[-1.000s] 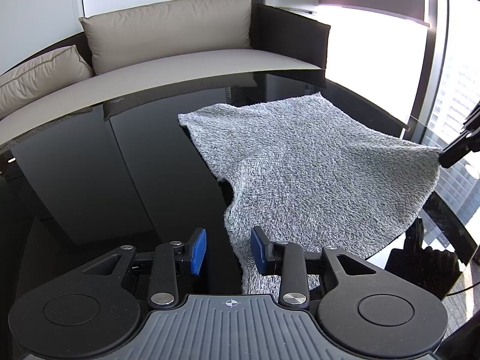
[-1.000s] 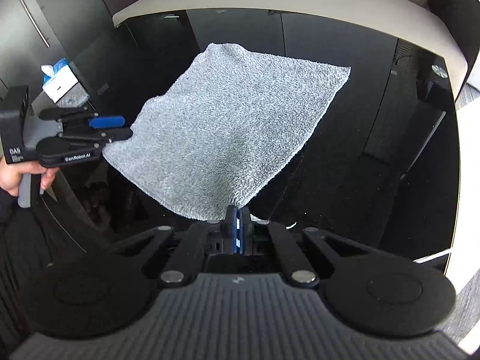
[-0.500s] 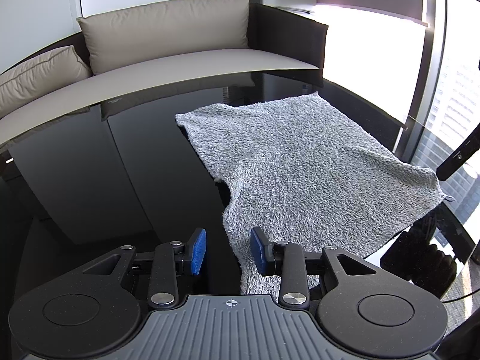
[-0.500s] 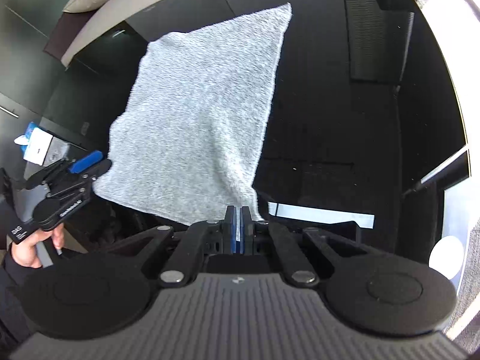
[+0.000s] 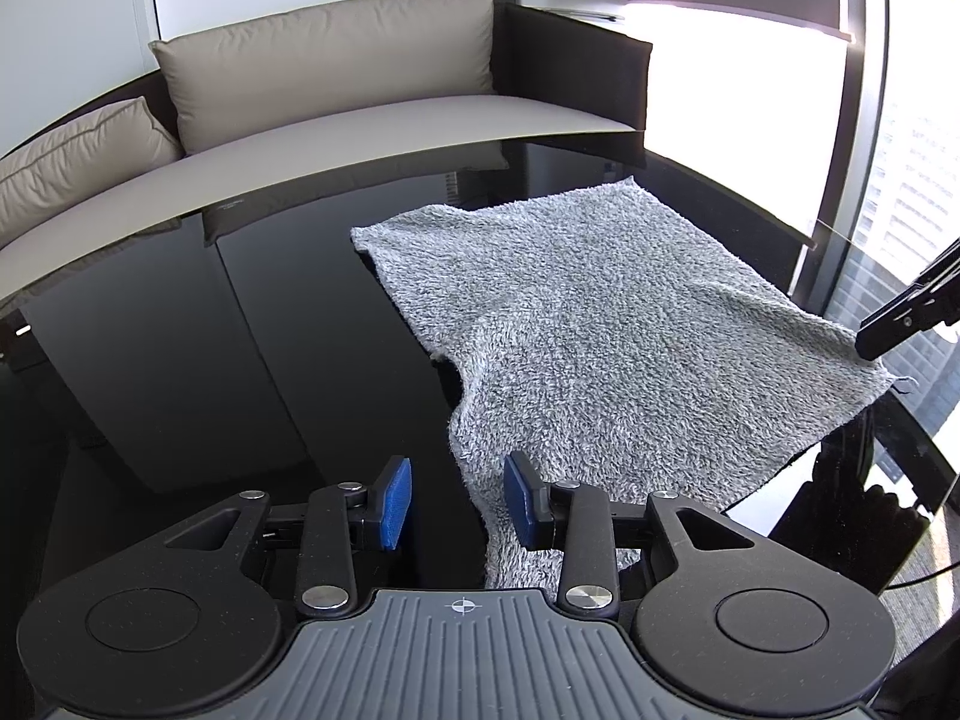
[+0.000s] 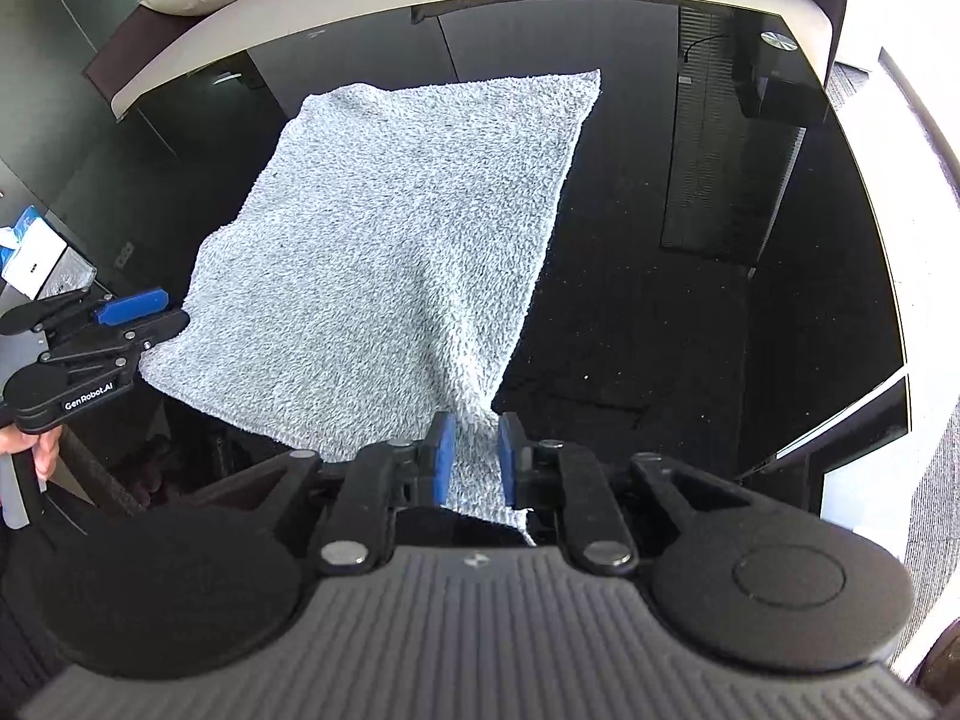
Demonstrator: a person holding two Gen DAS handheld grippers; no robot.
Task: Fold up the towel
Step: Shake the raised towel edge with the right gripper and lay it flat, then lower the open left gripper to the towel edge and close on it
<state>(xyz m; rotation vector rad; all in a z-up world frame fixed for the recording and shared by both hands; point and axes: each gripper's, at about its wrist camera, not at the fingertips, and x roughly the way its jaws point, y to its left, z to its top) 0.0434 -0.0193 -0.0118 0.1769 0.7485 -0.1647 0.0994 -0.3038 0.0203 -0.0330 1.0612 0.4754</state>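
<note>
- Two grippers, both at the near corners of the towel laid out on the black table.
- Right gripper jaws opening, corner between them, pads off it.
- Left gripper apart, corner just beside one pad.
- I'd let go fully, then lift away cleanly so the cloth doesn't drag.

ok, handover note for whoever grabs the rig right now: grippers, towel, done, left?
Left gripper: open, a towel corner between its pads, not pinched.
Right gripper: jaws opening, the other near corner between them, not pinched.
Towel: spread in a single layer on the black table, near edge rumpled, both near corners at the table's edge.
Done: towel laid out.
Left: every fold; none made yet.
</note>
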